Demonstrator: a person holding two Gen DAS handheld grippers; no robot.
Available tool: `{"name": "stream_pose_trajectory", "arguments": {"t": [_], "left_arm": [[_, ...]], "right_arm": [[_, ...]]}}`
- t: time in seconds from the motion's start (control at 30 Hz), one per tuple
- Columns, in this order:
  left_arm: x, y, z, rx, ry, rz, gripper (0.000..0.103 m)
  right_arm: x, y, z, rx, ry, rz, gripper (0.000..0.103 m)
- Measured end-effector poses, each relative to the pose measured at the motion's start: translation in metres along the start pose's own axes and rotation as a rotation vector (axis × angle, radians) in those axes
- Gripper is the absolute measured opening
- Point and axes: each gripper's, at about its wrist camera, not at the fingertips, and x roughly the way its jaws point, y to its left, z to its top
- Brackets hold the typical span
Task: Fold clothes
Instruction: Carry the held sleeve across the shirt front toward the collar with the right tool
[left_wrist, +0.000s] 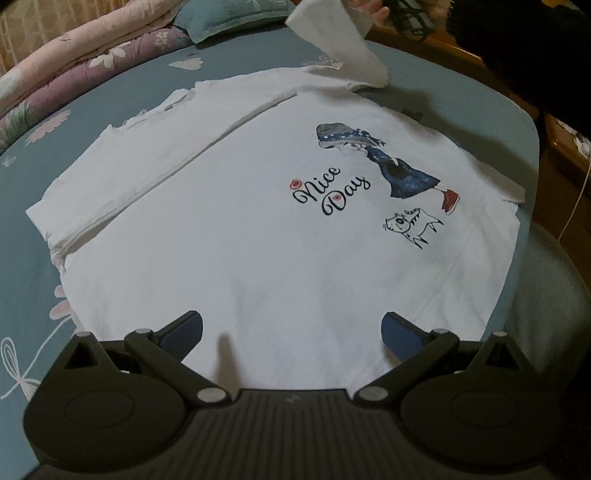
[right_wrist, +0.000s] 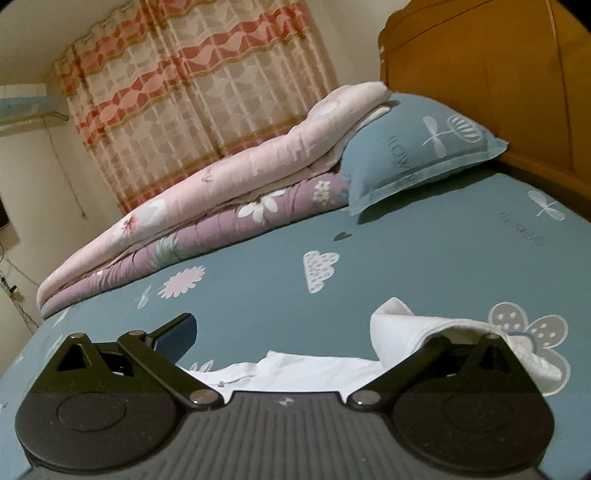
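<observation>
- White shirt (left_wrist: 236, 236) lies spread flat on the blue bed sheet (left_wrist: 29, 258), print side up, "Nice Day" and a drawn figure showing; one long side is already folded in over the body.
- Left gripper (left_wrist: 291, 332) hovers over the near hem, fingers spread wide, nothing between them.
- Far corner: a sleeve (left_wrist: 343, 48) is lifted off the bed, up where a hand (left_wrist: 373, 13) holds the other tool.
- From the right wrist, the right gripper (right_wrist: 295, 332) looks wide apart too; the sleeve cloth (right_wrist: 424, 328) drapes over its right finger. Whether anything is truly pinched, I cannot tell.
- Handling, my read: thin, light, limp cotton. It will sag and crease wherever it is unsupported, and drag on the sheet rather than slide.
- Best holds, I reckon: edges and corners, such as the sleeve cuff, a shoulder seam or a hem corner, pinching through both layers so the back doesn't lag.
- Containers: none in sight. Only folded quilts (right_wrist: 192, 206) and a pillow (right_wrist: 417, 147) at the bed's far side, well apart from the shirt.
</observation>
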Motion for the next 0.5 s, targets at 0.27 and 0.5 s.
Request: {"name": "stream_pose_trajectory", "arguments": {"t": [0.27, 0.5], "left_arm": [[0.0, -0.002, -0.003, -0.008, 0.013, -0.012, 0.102], [0.002, 0.0, -0.007, -0.053, 0.046, 0.006, 0.102]], "right_arm": [[0.018, 0.022, -0.009, 0.008, 0.028, 0.023, 0.103], [0.041, 0.046, -0.03, 0.016, 0.055, 0.04, 0.103]]}}
